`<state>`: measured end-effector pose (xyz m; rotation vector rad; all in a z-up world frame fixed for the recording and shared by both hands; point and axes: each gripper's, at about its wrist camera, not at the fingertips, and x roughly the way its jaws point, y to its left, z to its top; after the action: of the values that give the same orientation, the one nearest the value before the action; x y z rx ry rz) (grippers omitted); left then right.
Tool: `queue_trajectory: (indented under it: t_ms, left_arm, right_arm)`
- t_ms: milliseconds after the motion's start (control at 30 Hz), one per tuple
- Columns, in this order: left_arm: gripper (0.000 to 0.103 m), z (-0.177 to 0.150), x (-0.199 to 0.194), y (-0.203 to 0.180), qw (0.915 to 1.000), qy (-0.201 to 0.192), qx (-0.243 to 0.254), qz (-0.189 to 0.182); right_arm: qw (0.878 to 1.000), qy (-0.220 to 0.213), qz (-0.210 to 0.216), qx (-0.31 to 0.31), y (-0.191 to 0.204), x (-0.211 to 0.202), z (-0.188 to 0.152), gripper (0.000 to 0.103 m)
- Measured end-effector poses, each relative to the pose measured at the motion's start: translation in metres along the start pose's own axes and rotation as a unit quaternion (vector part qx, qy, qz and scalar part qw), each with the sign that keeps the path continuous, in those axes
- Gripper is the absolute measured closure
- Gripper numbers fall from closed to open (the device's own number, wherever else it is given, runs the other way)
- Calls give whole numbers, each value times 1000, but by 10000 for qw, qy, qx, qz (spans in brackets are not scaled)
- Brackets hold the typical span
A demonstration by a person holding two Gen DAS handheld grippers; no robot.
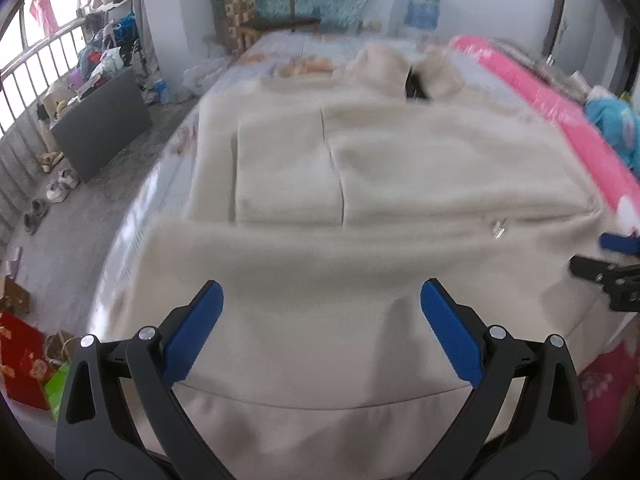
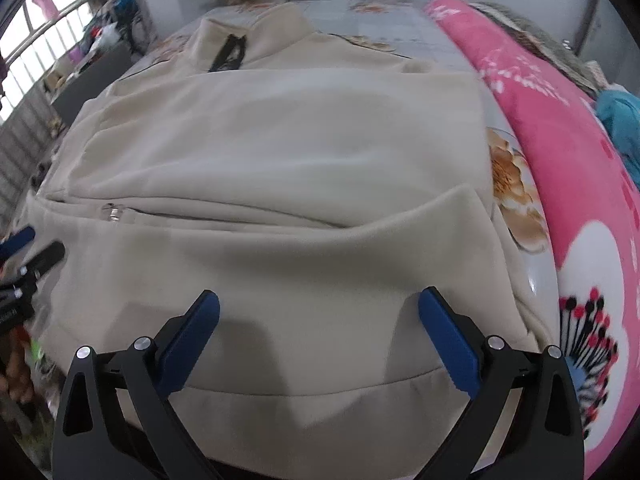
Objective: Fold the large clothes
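A large cream fleece jacket [image 1: 360,184] lies spread across the bed [image 1: 280,46], collar toward twelve o'clock and hem toward six o'clock, nearest both cameras. The left gripper [image 1: 322,300] hangs just over the hem band with its blue-padded jaws spread wide, nothing between them. The right gripper [image 2: 319,306] hangs over the same hem area further to the three o'clock side, likewise splayed open and empty; whether either one touches the cloth cannot be told.

The left wrist view shows a folded sleeve panel with a straight seam at about eleven o'clock on the jacket body, and the small metal zipper pull [image 1: 499,227] out toward three o'clock. At its far three o'clock edge the other gripper's blue and black fingertips poke in. It also takes in the room at nine o'clock: a grey floor, a dark flat board [image 1: 102,124], pairs of shoes, a window railing and a wooden chair [image 1: 268,4] beyond the bed.

The right wrist view shows what that one misses: the stand-up collar with a black label [image 2: 230,54] at twelve o'clock, the floral bedsheet [image 2: 514,184] bare beside the jacket at three o'clock, and a bright pink flowered quilt [image 2: 560,168] rolled along the bed's edge. Here the zipper pull sits at nine o'clock, and the left gripper's tips enter at the nine o'clock edge, with fingers of a hand [image 2: 16,372] below them.
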<state>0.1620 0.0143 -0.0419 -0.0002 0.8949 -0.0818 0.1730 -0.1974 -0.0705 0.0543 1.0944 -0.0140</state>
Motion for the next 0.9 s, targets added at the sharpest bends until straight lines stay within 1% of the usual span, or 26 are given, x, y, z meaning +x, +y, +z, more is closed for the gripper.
queue_trajectory:
  t_ms: [33,100,133,200,233,300,333,367,433,467,567,633,700,733,767,833,900]
  left_arm:
    - [7,5,-5,3,9999,-98,1,-48]
    - [7,26,-23,11,9991,-399,35,-170]
    - [7,37,-29,13,9983,-526,66,-223]
    - [8,69,-39,17,9967,-740,180,-297]
    - [8,87,-41,19,9962,-779,183,-347]
    - [8,116,-40,21,9946,-865,107,-557]
    - [11,131,-36,21,9935,-943,49,-633]
    - [18,142,-31,19,9928,-999,24,-667]
    - [23,169,-11,15,9917,-1069,-18,-717]
    - [26,178,-1,13,9917,-1026,-49,-771]
    - [28,213,42,4,9912,-670,-217,-1122]
    - [28,231,74,-5,9899,-339,-255,-1354]
    - [28,249,109,-17,9905,-87,-271,-1342]
    - [28,257,125,-24,9918,-2,-209,-1264]
    - [28,258,135,-28,9925,41,-185,-1210]
    - [29,265,158,-34,9932,157,-185,-1139]
    - [36,271,182,-39,9942,289,-206,-1013]
  right_arm:
    - [9999,-43,82,-40,0,-6,4,6]
    - [9994,-231,173,-192,0,-22,19,6]
    - [9986,-375,240,-283,0,-33,30,6]
    - [9970,-584,323,-384,0,-49,49,6]
    - [9959,-708,403,-402,-1,-58,65,6]
    - [9936,-850,647,-354,-5,-66,93,6]
    - [9929,-876,741,-322,-6,-67,104,6]
    - [9921,-875,859,-270,-9,-65,122,6]
    - [9921,-867,895,-162,-12,-54,159,6]
    - [9924,-839,887,-121,-15,-48,171,6]
    - [9930,-595,1011,138,-21,-15,218,6]
    - [9926,-407,1093,336,-23,11,247,11]
    - [9932,-281,1068,378,-22,34,268,14]
    - [9936,-229,1045,372,-20,44,277,16]
    - [9942,-164,1002,367,-18,60,289,18]
    - [9945,-70,969,389,-14,82,300,20]
    - [9944,26,967,420,-12,100,308,25]
